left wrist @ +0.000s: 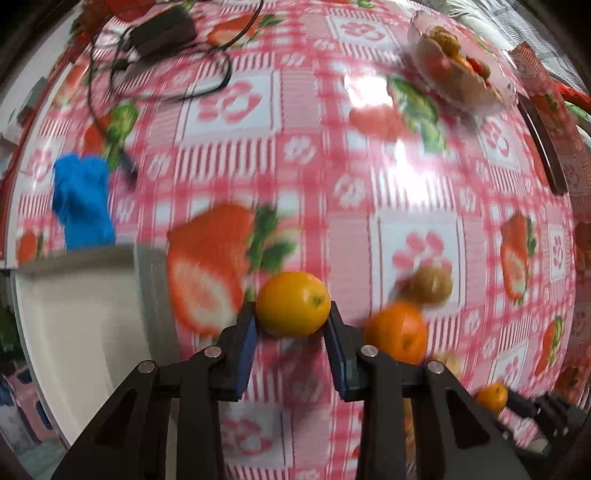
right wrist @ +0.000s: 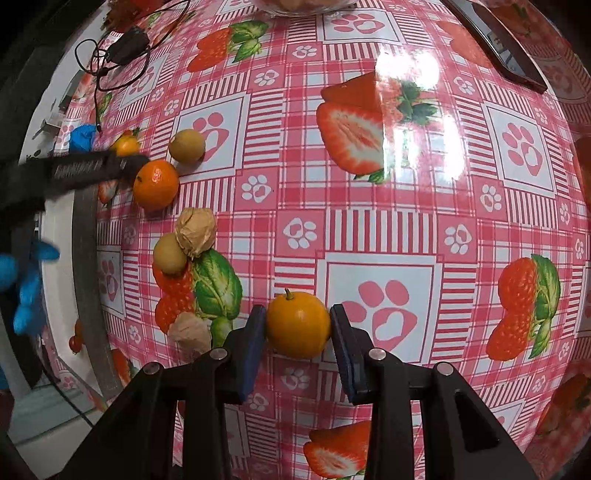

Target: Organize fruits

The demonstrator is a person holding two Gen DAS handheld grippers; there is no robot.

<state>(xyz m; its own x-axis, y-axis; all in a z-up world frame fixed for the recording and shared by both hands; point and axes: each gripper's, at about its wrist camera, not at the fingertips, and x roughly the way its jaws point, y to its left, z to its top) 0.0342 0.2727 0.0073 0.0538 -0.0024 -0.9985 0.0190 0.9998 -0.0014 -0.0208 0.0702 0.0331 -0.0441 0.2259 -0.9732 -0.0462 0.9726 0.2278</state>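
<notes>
My left gripper (left wrist: 292, 320) is shut on a small orange kumquat (left wrist: 293, 303), held above the strawberry-print tablecloth beside a white tray (left wrist: 81, 314) at the left. My right gripper (right wrist: 298, 326) is shut on another orange kumquat (right wrist: 298, 324) over the table. In the right wrist view a tangerine (right wrist: 156, 184), a green-brown longan (right wrist: 187, 146), a second longan (right wrist: 170, 254) and two papery husked fruits (right wrist: 195, 230) lie at the left, next to the left gripper's arm (right wrist: 77, 170). The left wrist view shows the tangerine (left wrist: 397, 332) and a longan (left wrist: 430, 284) to the right.
A clear bowl of fruit (left wrist: 456, 66) stands at the far right. A black adapter with cable (left wrist: 162, 29) lies far left. A phone (right wrist: 495, 44) lies far right. A blue glove (left wrist: 83, 199) shows beyond the white tray.
</notes>
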